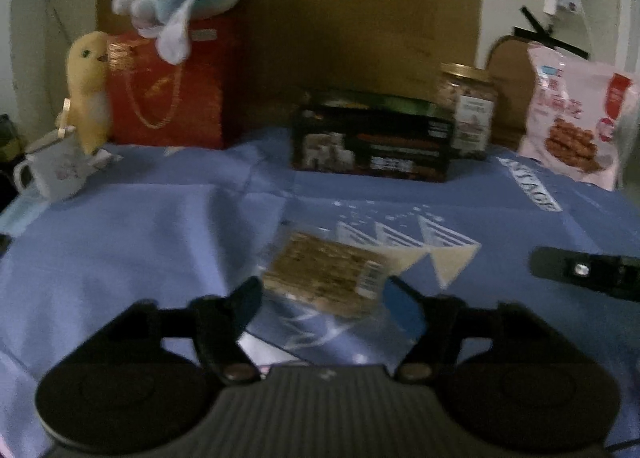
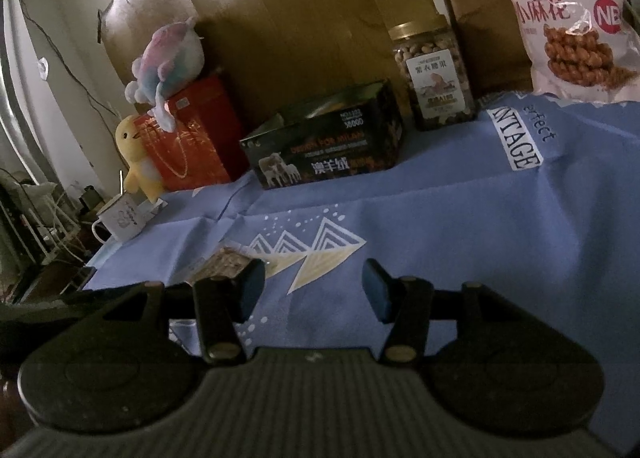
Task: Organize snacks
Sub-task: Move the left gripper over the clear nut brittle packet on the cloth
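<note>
Left gripper [image 1: 322,300] wide open, empty, poised over a clear-wrapped cracker packet [image 1: 326,278] flat on the blue tablecloth [image 1: 120,242]. Right gripper [image 2: 314,292] also spread open, holding nothing, above bare cloth just right of that packet. Along the back of the table: dark box [image 2: 324,141], nut jar [image 2: 434,73], pink snack bag [image 2: 568,17]. Farther left, red gift bag [image 1: 168,85], yellow plush chick [image 1: 90,89].
</note>
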The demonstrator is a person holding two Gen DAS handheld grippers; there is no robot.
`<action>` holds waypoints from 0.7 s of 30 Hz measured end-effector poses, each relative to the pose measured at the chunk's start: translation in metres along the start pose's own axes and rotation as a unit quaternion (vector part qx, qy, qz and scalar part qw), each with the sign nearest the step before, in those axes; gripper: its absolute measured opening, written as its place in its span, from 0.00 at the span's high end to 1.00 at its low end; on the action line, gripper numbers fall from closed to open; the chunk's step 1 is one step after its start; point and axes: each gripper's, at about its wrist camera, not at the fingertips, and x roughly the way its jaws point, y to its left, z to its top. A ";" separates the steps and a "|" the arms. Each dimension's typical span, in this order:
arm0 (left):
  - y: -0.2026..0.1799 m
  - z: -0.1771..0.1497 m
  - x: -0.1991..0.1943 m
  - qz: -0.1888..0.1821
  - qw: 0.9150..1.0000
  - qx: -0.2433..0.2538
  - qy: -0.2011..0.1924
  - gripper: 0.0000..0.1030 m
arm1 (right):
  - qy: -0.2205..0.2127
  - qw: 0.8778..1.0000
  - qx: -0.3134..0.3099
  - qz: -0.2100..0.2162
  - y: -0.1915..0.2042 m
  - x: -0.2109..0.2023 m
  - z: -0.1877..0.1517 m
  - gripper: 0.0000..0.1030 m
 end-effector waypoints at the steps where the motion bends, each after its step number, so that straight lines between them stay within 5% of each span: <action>1: 0.002 0.000 -0.001 0.007 1.000 0.000 -0.003 0.21 | 0.001 1.000 0.002 0.000 -0.001 0.001 0.000 0.45; 21: -0.029 -0.002 0.005 0.012 0.998 0.055 -0.008 0.01 | 0.025 0.999 0.023 0.013 -0.010 0.009 -0.010 0.44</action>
